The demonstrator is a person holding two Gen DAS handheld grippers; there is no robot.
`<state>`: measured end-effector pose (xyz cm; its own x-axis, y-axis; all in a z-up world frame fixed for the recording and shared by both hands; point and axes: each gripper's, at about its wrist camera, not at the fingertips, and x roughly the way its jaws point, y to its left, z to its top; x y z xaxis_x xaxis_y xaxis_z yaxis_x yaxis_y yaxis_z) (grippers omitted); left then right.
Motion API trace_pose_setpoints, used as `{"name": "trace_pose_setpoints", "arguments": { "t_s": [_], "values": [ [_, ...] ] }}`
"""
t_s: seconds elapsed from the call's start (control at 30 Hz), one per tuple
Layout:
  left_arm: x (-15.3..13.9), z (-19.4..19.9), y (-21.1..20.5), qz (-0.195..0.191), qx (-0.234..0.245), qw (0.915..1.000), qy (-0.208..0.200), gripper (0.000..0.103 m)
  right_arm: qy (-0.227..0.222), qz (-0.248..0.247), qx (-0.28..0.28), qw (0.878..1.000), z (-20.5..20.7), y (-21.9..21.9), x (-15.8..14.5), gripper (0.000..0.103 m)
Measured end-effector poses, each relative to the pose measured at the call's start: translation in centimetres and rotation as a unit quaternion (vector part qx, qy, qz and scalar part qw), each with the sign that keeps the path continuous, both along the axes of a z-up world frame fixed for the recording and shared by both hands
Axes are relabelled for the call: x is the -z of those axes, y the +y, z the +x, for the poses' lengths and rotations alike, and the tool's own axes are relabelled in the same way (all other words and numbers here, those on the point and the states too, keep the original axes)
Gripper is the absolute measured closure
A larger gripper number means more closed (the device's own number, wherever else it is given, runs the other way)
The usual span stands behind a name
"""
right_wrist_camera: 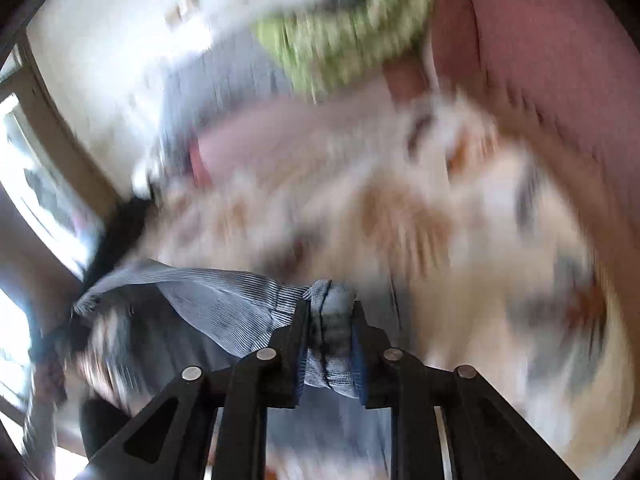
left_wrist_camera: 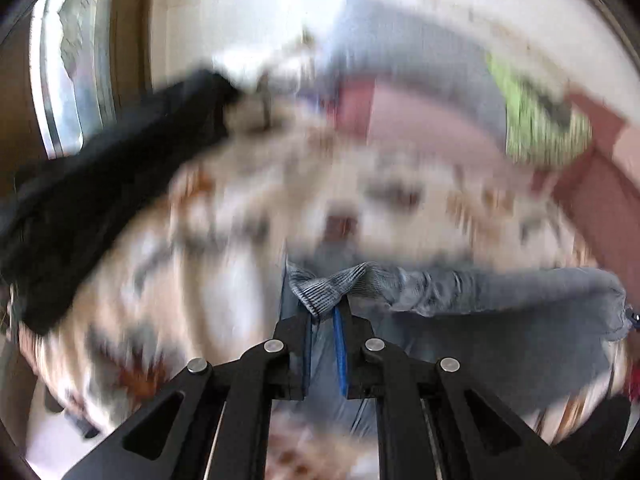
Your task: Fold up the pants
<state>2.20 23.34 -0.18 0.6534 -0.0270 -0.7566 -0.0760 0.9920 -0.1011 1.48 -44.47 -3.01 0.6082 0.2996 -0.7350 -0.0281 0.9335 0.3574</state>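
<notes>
Clearly early in the fold: the grey-blue ribbed-waist fabric pants (left_wrist_camera: 460,292) hang lifted between both tongs, nothing laid flat or creased yet, as far as the blurred pictures show. Judged: pick-up done, folding still all ahead.

Left tongs (left_wrist_camera: 326,314) are pinched narrow on a corner of the ribbed waistband, the cloth bunching at 12 o'clock of the tips and running off toward 3 o'clock. Right tongs (right_wrist_camera: 331,314) are clamped on a thicker wad of the same waistband, jaws set slightly apart by the bunched cloth; the band stretches away toward 9 o'clock. So the pants sit strung between the two grips, body drooping below toward 6 o'clock in both views.

Counts:
- pants: one
- tongs: two, both gripping
- cream patterned bedspread with rust and grey motifs (left_wrist_camera: 240,240): one, under everything
- dark black garment (left_wrist_camera: 100,184): one, at 9 o'clock in the left view
- green-and-white patterned cloth (left_wrist_camera: 536,120): one, at 2 o'clock
- pink-red upholstered headboard or sofa back (right_wrist_camera: 540,60): one, cannot tell which
- grey cloth or cushion behind (left_wrist_camera: 400,52): one, too blurred to name.
</notes>
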Motion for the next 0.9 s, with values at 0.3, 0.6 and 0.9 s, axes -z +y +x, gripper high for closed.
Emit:
{"name": "trace_pose_setpoints", "arguments": {
  "t_s": [0.3,0.6,0.9],
  "values": [
    [-0.7,-1.7,2.5,0.051,-0.06,0.9966,0.024,0.075,0.017,0.025,0.064,0.997,-2.7,-3.1,-1.3,0.025],
    [1.6,2.2,-7.9,0.091,0.032,0.9951,0.024,0.049,0.167,0.062,0.066,0.982,6.9,-0.6,4.5,0.051],
    [7.7,3.2,-7.8,0.101,-0.004,0.99,0.098,0.038,0.055,-0.164,0.043,0.984,9.9,4.2,-0.7,0.088]
  ]
}}
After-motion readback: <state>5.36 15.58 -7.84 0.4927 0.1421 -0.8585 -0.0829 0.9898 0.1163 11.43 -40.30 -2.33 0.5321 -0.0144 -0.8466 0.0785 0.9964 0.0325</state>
